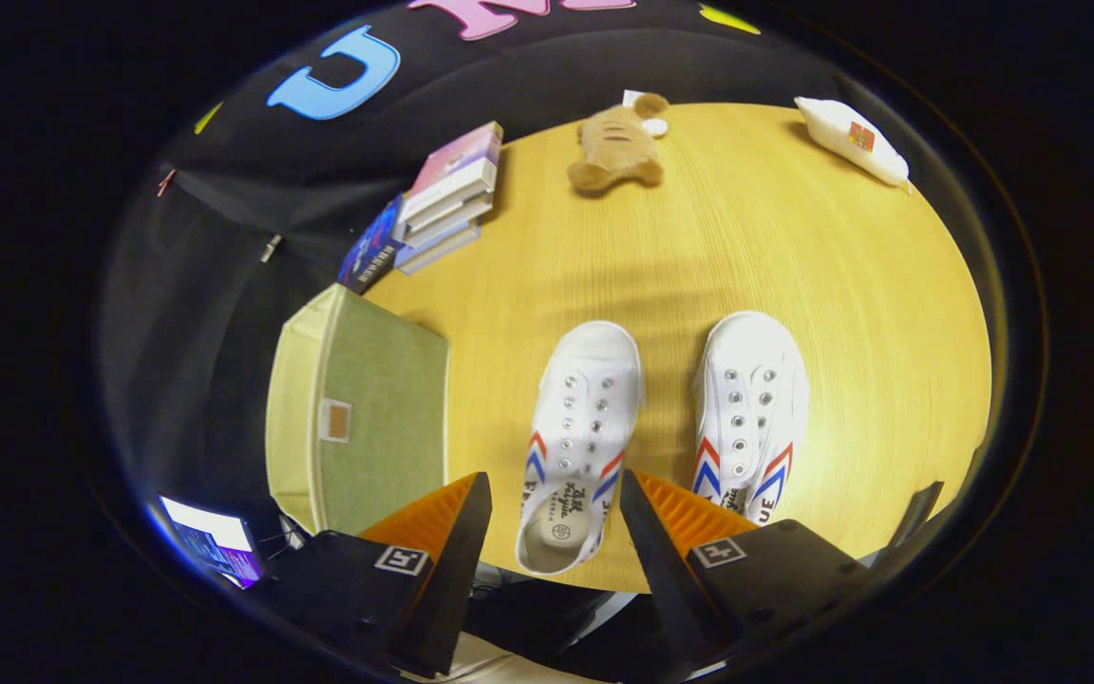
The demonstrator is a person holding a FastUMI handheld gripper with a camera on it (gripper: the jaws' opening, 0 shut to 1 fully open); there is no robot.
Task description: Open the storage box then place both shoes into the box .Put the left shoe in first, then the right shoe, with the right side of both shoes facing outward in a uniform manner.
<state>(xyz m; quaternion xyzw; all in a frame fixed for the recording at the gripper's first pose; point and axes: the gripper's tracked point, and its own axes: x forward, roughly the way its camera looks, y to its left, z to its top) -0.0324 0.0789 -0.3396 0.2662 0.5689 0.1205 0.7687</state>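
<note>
Between the spread fingers of the gripper [555, 494], which grip nothing, lies the heel of one white shoe [577, 446], toe toward 12 o'clock. Second white shoe [751, 413] sits parallel at 2 o'clock of the fingers, apart from the first. Closed green fabric storage box [357, 418] stands at 10 o'clock, at the wooden table [841, 313] edge. Beyond: stacked books [447, 195] at 11 o'clock, plush bear [618, 147] at 12, white packet [851, 138] at 1 o'clock
</note>
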